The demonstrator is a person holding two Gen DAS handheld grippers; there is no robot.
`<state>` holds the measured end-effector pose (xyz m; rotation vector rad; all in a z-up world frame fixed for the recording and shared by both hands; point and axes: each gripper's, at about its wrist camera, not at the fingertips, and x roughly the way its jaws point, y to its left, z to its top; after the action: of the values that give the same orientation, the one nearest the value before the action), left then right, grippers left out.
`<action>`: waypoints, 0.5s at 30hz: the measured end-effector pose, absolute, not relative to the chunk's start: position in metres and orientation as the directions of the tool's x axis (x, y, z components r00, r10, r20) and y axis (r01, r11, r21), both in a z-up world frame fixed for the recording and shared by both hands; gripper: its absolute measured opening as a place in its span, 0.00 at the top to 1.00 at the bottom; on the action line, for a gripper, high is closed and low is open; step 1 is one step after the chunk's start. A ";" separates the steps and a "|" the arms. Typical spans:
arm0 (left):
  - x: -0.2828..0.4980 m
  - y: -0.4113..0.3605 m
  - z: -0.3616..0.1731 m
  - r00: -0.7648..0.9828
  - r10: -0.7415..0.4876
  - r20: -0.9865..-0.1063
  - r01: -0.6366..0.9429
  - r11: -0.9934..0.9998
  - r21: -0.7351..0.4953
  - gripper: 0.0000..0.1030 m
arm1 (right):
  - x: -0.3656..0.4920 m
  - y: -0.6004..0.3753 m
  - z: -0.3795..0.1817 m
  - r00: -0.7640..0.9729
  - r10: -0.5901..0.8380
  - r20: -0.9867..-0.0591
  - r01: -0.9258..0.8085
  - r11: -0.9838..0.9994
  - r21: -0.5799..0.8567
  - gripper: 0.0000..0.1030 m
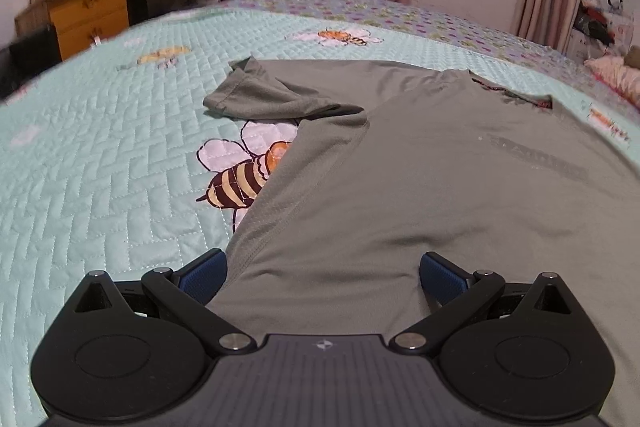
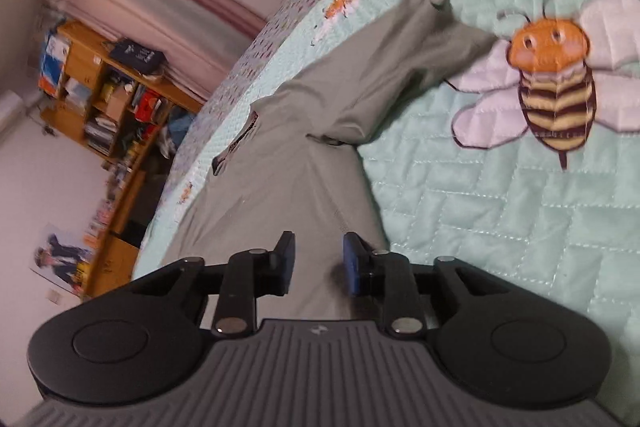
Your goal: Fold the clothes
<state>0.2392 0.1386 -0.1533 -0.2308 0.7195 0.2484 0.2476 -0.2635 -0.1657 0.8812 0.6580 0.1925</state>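
Grey T-shirt (image 1: 400, 163) flat on bed quilt (image 1: 100, 163), collar away, long axis running forward; bare quilt leftward. Left tool (image 1: 322, 275) spread wide, right tool (image 2: 319, 263) parted narrowly, both at hem.

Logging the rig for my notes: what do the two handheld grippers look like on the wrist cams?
The left gripper and right gripper match: black linkage arms with silver pivot pins, round black side housings, a ribbed grey body bearing a small white logo, and blue textured pads. No cables or sleeves visible.

Grey tee (image 1: 400, 167) on quilted bed (image 1: 100, 167)
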 end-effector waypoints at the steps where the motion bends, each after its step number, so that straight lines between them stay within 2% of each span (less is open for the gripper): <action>1: 0.241 0.151 -0.151 0.725 0.131 -0.677 -0.328 0.929 -0.171 0.01 | 0.251 -0.260 -0.164 0.789 0.433 -0.435 0.090 0.619 0.781 0.56; 6: 0.253 0.211 -0.139 0.727 0.064 -0.683 -0.447 0.800 -0.401 0.01 | 0.261 -0.217 -0.156 0.743 0.585 -0.326 -0.019 0.505 0.863 0.48; 8: 0.257 0.235 -0.134 0.731 0.037 -0.681 -0.486 0.729 -0.482 0.01 | 0.270 -0.194 -0.151 0.719 0.631 -0.290 -0.039 0.454 0.890 0.41; 10: 0.262 0.259 -0.130 0.736 0.011 -0.676 -0.521 0.647 -0.557 0.01 | 0.278 -0.172 -0.149 0.698 0.663 -0.271 -0.031 0.406 0.913 0.38; 15: 0.299 0.290 -0.130 0.711 0.072 -0.699 -0.586 0.611 -0.532 0.01 | 0.305 -0.124 -0.149 0.651 0.736 -0.189 -0.095 0.326 0.941 0.37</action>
<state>0.2987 0.2902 -0.1298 -0.8353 0.6883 0.4162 0.3049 -0.1244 -0.1495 1.1153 0.6849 0.6038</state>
